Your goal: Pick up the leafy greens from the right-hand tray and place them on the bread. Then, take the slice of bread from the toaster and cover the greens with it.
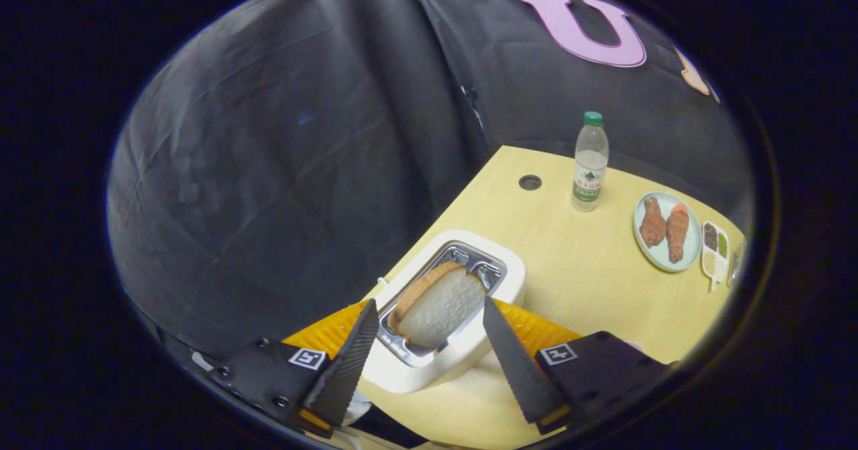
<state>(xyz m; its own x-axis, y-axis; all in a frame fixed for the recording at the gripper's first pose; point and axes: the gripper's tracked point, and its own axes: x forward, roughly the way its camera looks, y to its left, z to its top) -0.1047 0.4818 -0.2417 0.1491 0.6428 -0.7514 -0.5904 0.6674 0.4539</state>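
- Between the gripper [429,332] fingers stands a white toaster with a metal slot top [448,306], and a pale slice of bread with a brown crust [439,304] leans inside its slot.
- The gripper is spread wide and holds nothing; its fingers flank the slice without touching it.
- I judge the bread step is at hand: the slice is not yet lifted, and covering the greens remains.
- An orange ridged mat [332,332] lies under the toaster on the light wooden tabletop [576,282].
- Well beyond, a clear plastic bottle with a green cap [590,161] stands.
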